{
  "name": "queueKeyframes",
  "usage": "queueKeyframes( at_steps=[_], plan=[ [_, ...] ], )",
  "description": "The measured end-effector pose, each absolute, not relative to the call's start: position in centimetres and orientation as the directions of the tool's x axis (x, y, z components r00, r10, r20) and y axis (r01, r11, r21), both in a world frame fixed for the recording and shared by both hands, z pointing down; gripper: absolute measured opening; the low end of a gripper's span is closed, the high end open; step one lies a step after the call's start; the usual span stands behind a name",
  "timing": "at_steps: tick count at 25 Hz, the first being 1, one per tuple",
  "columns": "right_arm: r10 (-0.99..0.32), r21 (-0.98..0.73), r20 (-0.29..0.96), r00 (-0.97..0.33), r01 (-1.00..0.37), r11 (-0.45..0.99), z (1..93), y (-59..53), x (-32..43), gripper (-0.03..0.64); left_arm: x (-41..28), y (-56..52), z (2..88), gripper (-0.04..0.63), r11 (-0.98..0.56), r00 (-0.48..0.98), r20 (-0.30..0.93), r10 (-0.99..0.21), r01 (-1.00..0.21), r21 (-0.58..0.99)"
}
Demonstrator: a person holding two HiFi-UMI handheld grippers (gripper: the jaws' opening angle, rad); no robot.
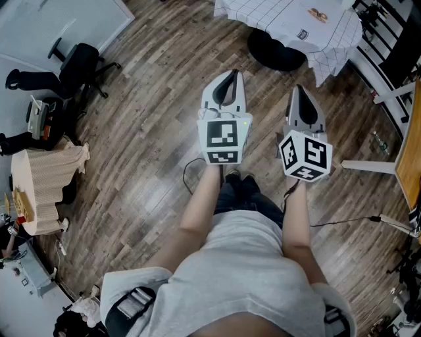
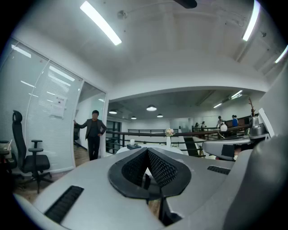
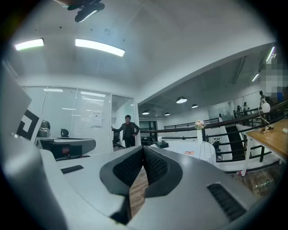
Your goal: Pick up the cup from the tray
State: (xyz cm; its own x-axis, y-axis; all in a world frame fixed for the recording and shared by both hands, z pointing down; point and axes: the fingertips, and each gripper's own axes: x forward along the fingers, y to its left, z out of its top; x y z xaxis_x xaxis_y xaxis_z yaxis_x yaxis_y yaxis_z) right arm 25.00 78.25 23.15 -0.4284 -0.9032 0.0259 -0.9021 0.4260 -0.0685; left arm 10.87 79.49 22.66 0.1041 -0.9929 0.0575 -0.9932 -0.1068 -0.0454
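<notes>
Both grippers are held level over the wooden floor, side by side in front of the person's body. The left gripper [image 1: 230,77] is shut with nothing between its jaws, and its ribbed pads meet in the left gripper view [image 2: 147,151]. The right gripper [image 1: 300,92] is also shut and empty [image 3: 143,148]. Ahead stands a round table with a white checked cloth [image 1: 276,20]. On it, far off, a small white cup-like thing [image 2: 132,141] [image 3: 159,139] sits by a dark tray-like thing [image 2: 131,146] [image 3: 164,144]; both are too small to tell for sure.
A vase of flowers [image 2: 168,136] [image 3: 199,129] stands on the table. A black office chair [image 1: 80,64] is at the left. A wooden table edge [image 1: 410,158] lies at the right. A person [image 2: 93,132] stands by a glass partition. Cables run across the floor [image 1: 342,220].
</notes>
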Motion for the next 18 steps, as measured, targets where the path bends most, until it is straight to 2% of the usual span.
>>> queueKeyframes(
  at_steps=[18],
  plan=[
    [-0.904,-0.083,0.011,-0.427,-0.901,0.425,23.2,77.1,26.5,0.008,12.2,78.3,23.0,0.008,-0.107,0.104,0.065,-0.992,-0.993,-0.047]
  ],
)
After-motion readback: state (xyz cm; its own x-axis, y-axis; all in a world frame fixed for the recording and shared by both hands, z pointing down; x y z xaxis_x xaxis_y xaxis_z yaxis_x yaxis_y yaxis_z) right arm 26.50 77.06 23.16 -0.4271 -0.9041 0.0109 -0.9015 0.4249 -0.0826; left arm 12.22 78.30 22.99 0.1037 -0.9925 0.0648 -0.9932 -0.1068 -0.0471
